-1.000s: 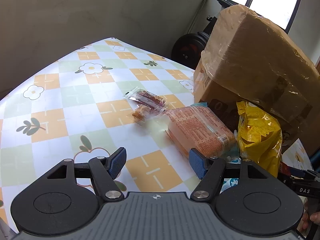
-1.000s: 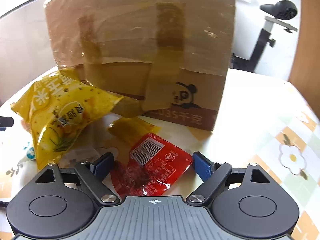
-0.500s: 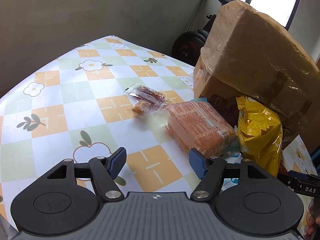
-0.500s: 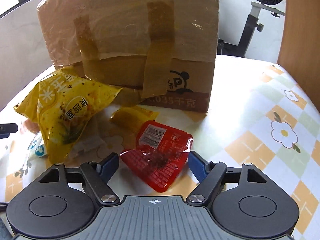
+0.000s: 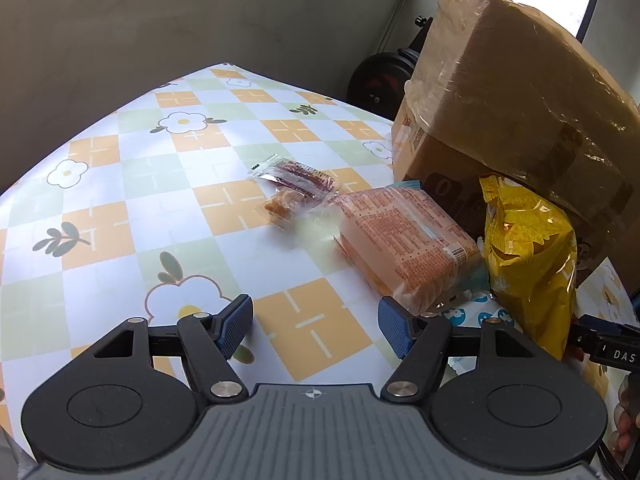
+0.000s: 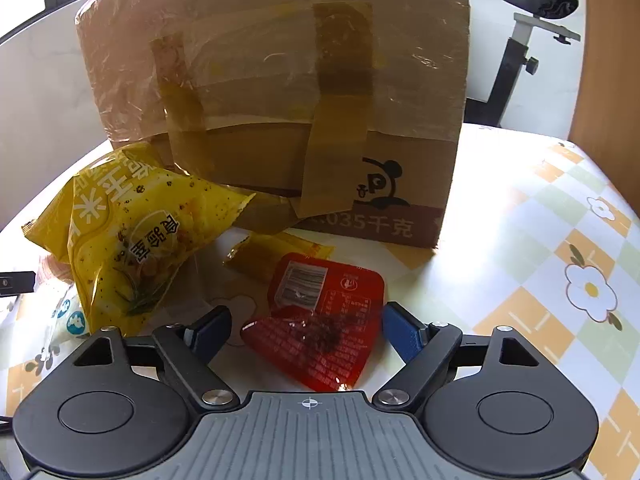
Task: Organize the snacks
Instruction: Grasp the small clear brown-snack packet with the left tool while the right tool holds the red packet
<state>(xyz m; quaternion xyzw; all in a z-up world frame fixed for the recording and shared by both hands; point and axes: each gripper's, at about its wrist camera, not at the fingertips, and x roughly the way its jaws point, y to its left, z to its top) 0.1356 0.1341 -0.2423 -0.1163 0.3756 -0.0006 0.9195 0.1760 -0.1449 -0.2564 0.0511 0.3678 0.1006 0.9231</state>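
Observation:
My left gripper [image 5: 315, 326] is open and empty above the table, short of an orange snack pack [image 5: 404, 240]. Two small clear-wrapped snacks [image 5: 298, 188] lie beyond it. A yellow chip bag [image 5: 528, 256] leans on the taped cardboard box [image 5: 520, 100]. My right gripper [image 6: 306, 330] is open, with a red snack packet [image 6: 324, 320] lying on the table between its fingers, not clamped. The yellow chip bag [image 6: 136, 232] is to its left, a small yellow packet [image 6: 276, 252] lies behind the red one, and the box [image 6: 280, 92] stands behind.
The floral checked tablecloth [image 5: 160, 208] covers the table. A white-and-blue wrapper [image 6: 68, 316] lies under the chip bag. An exercise bike [image 6: 532, 32] stands behind the table, and a wooden panel [image 6: 608, 60] is at right.
My right gripper tilted and pulled back slightly; the red packet now sits between its fingers with the box looming higher. My left gripper drifted slightly and stays open.

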